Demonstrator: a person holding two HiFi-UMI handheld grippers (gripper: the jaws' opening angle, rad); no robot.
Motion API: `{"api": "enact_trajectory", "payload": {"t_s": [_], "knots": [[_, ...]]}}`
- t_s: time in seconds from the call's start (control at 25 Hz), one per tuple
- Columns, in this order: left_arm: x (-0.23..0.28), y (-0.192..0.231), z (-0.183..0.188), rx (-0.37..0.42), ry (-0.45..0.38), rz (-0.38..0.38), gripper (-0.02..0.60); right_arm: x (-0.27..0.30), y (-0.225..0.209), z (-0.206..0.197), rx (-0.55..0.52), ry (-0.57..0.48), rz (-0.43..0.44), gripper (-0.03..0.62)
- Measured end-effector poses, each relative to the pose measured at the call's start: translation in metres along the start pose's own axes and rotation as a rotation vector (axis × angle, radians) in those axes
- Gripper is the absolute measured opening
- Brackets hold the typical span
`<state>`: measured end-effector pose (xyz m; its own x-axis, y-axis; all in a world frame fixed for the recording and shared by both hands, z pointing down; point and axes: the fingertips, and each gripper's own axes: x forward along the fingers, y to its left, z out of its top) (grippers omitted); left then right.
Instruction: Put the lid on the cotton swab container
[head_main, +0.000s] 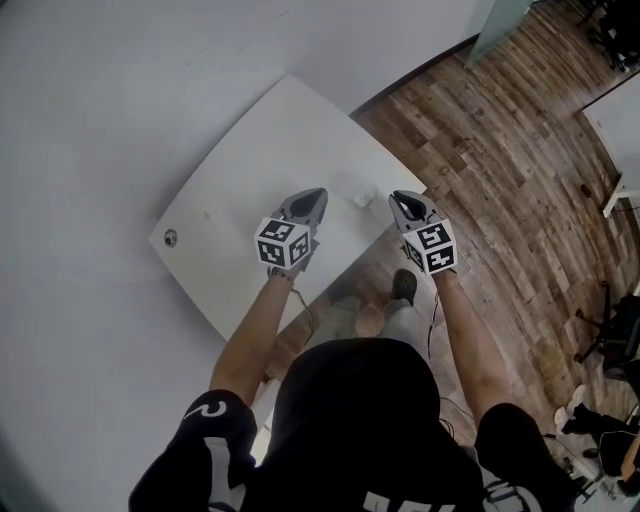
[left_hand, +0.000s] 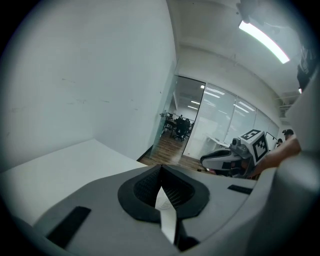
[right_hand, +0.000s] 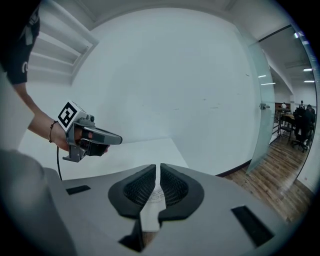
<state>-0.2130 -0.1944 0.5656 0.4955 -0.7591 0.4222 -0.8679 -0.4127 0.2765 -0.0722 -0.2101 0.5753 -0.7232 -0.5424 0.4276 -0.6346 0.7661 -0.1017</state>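
Your left gripper's jaws were pressed together, your right gripper's a slit apart, both empty. The cotton swab container sat on the worktop between their tips, slightly nearer the right.

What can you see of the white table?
The white table has a plain, smooth top with rounded corners, legs hidden. A small round metal-looking disc sits near its left corner. It meets a pale wall, wood floor beside it. A small pale object rests near its right edge; the left gripper and right gripper hang above that side.
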Motion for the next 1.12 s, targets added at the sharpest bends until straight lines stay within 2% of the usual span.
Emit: {"api": "enact_trajectory", "payload": {"t_s": [0.2,0.4,0.52,0.76,1.12], "knots": [[0.015,0.007,-0.015,0.001,0.021,-0.051,0.025,0.010,0.005,-0.020,0.011,0.014,-0.001,0.095],[0.028,0.015,-0.023,-0.003,0.027,-0.096,0.025,0.024,0.008,-0.035,0.026,0.014,0.010,0.190],[0.037,0.018,-0.031,0.001,0.032,-0.128,0.026,0.034,0.011,-0.045,0.029,0.000,0.018,0.221],[0.052,0.024,-0.045,0.022,0.035,-0.183,0.025,0.052,0.021,-0.065,0.002,-0.004,0.036,0.332],[0.057,0.028,-0.059,0.028,0.033,-0.231,0.025,0.070,0.028,-0.091,-0.013,0.020,0.029,0.371]]}}
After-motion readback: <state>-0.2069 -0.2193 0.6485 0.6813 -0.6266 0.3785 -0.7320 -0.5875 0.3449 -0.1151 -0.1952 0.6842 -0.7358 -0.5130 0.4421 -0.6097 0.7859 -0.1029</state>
